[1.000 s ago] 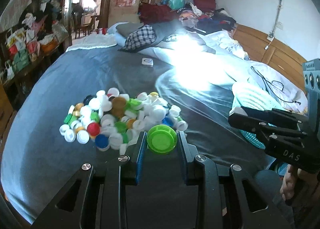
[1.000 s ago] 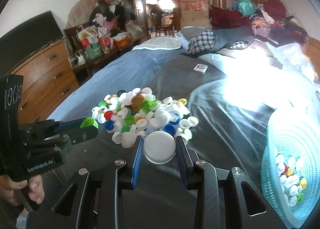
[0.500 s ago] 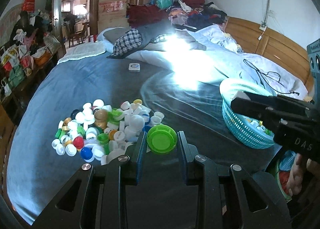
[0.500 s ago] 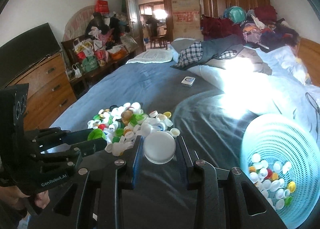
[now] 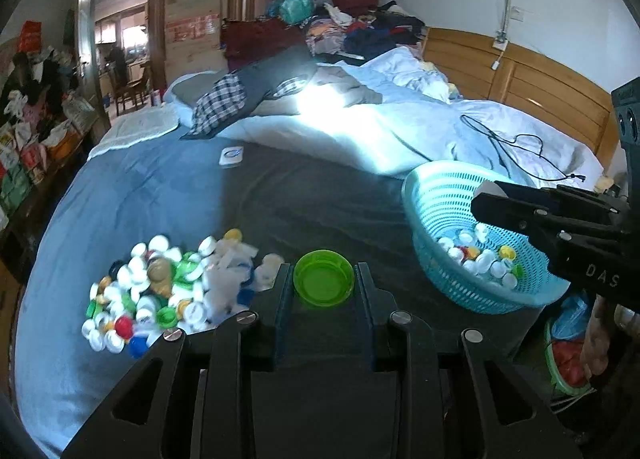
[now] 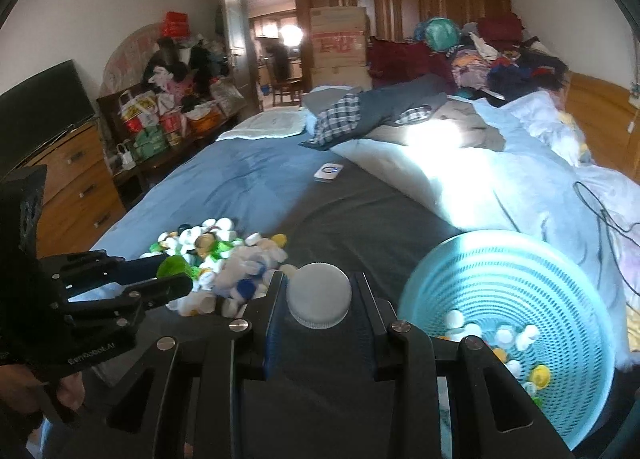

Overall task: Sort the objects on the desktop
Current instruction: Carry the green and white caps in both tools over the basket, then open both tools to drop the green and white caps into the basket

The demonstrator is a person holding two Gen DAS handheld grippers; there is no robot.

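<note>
My left gripper (image 5: 323, 279) is shut on a green bottle cap (image 5: 323, 278), held hollow side up above the dark blanket between the cap pile and the basket. My right gripper (image 6: 319, 295) is shut on a white bottle cap (image 6: 319, 295) just left of the turquoise basket (image 6: 516, 271). The pile of mixed caps (image 5: 168, 287) lies at lower left on the bed, and shows in the right wrist view as the cap pile (image 6: 224, 255). The turquoise basket (image 5: 440, 195) holds several caps. The right gripper (image 5: 486, 199) reaches over its rim; the left gripper (image 6: 174, 269) hangs beside the pile.
A small white device (image 5: 231, 155) lies on the blue bedspread (image 5: 132, 199) further back. A black cable (image 5: 520, 147) runs over the pale duvet at right. Clothes and pillows pile up at the bed's head. A wooden dresser (image 6: 72, 187) stands left of the bed.
Both grippers have swung right and risen with their caps, away from the pile towards the basket. The basket has come fully into both views and the pile has slid to the left.
</note>
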